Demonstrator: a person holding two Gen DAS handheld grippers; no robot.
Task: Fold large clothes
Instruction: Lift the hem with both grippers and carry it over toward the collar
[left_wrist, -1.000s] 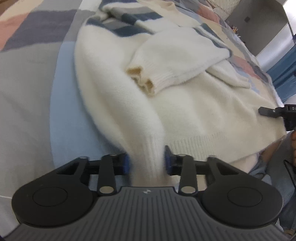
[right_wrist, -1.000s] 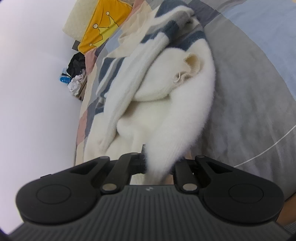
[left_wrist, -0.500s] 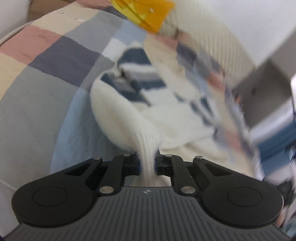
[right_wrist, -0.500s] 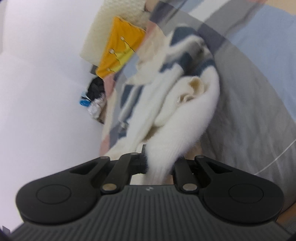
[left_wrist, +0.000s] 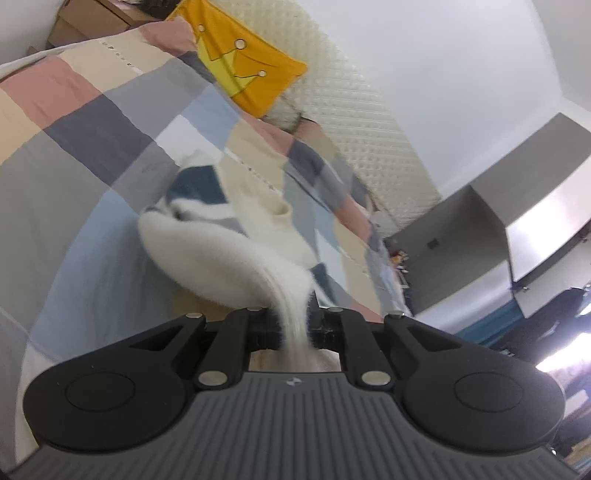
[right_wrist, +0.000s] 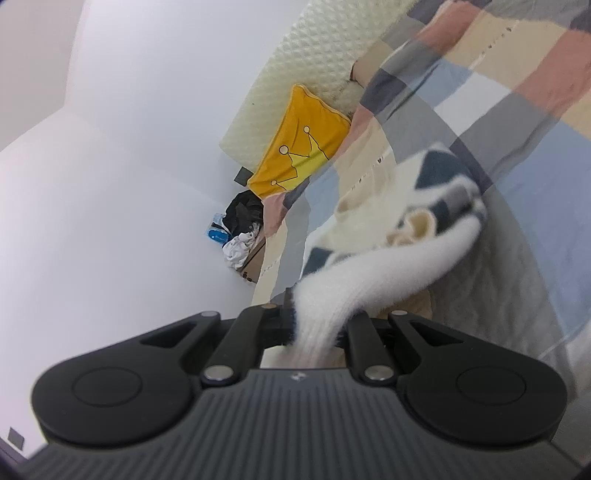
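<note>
cream fluffy sweater (left_wrist: 229, 258) hangs from both clamped jaws, left gripper (left_wrist: 295, 325) and right gripper (right_wrist: 317, 325) each pinching its hem, and its body stretches away toward 12 o'clock over the checked bed cover (left_wrist: 74, 147).

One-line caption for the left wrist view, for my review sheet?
Left gripper shut on the ribbed hem of a fluffy cream sweater, lifting it off the patchwork bedspread toward a yellow crown pillow.
</note>
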